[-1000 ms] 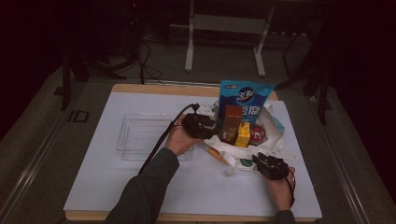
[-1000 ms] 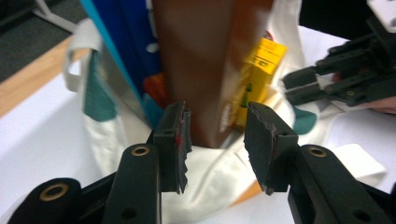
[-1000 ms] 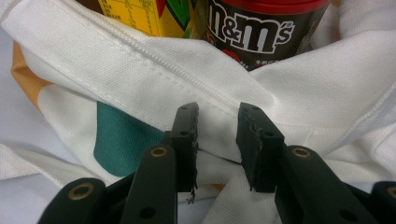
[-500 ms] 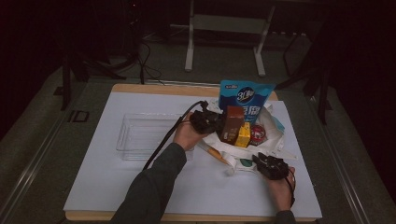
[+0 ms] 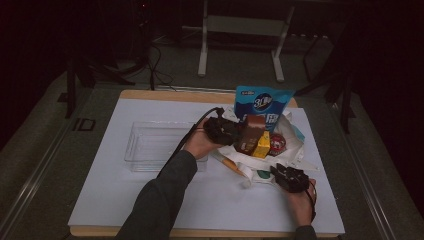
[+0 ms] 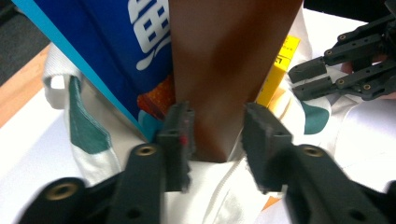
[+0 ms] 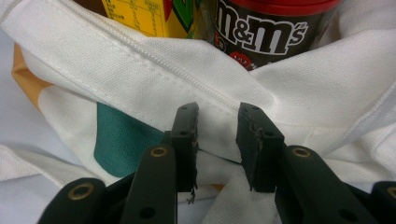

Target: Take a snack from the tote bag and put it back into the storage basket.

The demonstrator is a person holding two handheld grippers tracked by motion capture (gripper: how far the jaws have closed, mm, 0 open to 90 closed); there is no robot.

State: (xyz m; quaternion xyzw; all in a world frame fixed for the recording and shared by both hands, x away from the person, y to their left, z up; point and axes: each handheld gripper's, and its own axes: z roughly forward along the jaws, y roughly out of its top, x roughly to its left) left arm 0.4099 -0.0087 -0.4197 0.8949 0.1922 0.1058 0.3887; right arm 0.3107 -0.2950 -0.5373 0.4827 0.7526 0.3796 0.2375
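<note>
Packing: a white cloth bag [image 5: 295, 150] lies open on the table's white sheet [image 5: 125, 200], right of centre, with groceries standing in it.
Left gripper [image 5: 232, 134]: held at the bag's left edge, pointing into it. Its jaws have just been opening, and they now stand a little apart either side of a brown carton [image 6: 224, 70]; the left pad looks to be touching the carton, the right pad stands just clear of it.
Brown carton: upright in the bag, between a blue pouch [image 6: 116, 51] behind it and a yellow box [image 6: 278, 70] beside it.
Right gripper [image 7: 217, 140]: low at the bag's near edge, its jaws partly closed with a fold of the cloth rim between them; whether the pads truly pinch it I cannot tell.
Candy jar [image 7: 275, 28]: dark with a red lid, in the bag just behind that rim, beside the yellow box.
Clear tray [image 5: 150, 145]: on the sheet, left of the bag, under the left forearm.
</note>
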